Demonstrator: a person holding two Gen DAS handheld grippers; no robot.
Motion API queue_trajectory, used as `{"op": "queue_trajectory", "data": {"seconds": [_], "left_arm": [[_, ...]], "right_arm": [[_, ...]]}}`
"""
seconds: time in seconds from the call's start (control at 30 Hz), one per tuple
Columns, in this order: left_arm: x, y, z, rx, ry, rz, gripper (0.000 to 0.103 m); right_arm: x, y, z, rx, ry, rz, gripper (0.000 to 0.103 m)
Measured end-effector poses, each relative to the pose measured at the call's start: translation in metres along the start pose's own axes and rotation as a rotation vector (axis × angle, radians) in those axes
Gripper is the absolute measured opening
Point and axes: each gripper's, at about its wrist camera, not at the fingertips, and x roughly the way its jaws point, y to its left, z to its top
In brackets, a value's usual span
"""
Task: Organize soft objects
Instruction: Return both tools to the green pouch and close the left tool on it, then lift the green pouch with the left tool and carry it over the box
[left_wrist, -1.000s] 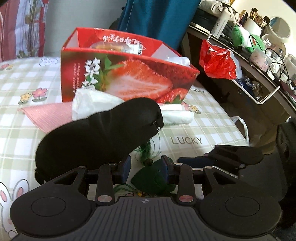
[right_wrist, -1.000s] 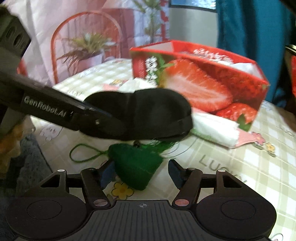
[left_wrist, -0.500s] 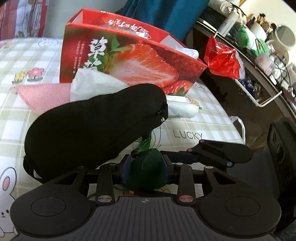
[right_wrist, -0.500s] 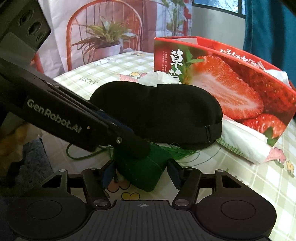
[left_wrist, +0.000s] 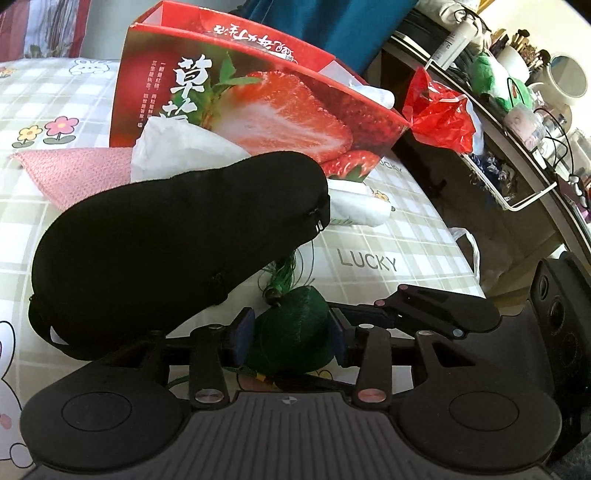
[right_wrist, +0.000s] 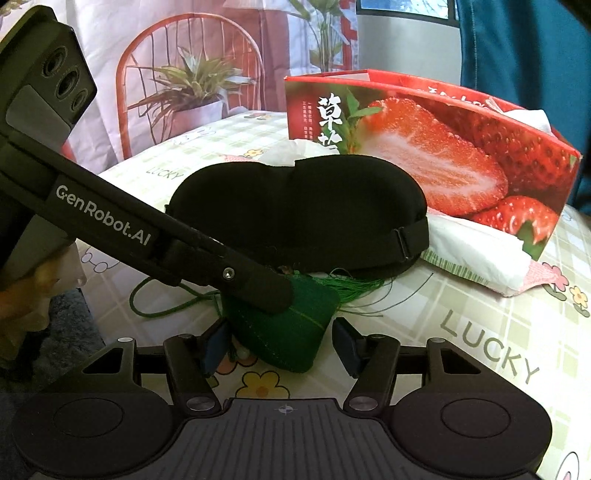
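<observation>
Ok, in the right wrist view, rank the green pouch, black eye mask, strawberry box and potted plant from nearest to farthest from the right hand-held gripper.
1. Green pouch: between the fingers of the right hand-held gripper.
2. Black eye mask: just behind the pouch, centre.
3. Strawberry box: behind the mask, toward the right.
4. Potted plant: far back left, beyond the table.

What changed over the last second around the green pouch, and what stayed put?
The left gripper moved in around the green pouch, closed on it, and its jaws are now opening, the pouch between them. The right gripper came closer, its open jaws astride the pouch. The black eye mask, the strawberry box and the white tissue pack stayed put.
</observation>
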Motion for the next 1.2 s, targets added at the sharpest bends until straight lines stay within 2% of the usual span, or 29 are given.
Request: {"op": "queue_trajectory", "data": {"seconds": [0.4,0.7,1.0,1.2], "left_arm": [[0.002,-0.001,-0.002,0.018,0.005,-0.026,0.045],[0.000,-0.003,0.000,0.037,-0.003,-0.026,0.045],[-0.019,-0.019,0.019,0.076,-0.079,-0.055,0.045],[-0.044,-0.041,0.049,0.132,-0.170,-0.070,0.045]], "right_arm": [[0.000,0.000,-0.001,0.013,-0.001,0.000,0.056],[-0.004,0.000,-0.002,0.016,-0.012,0.003,0.052],[-0.022,-0.003,0.007,0.016,-0.084,-0.022,0.052],[-0.046,-0.012,0.030,0.026,-0.183,-0.045,0.052]]}}
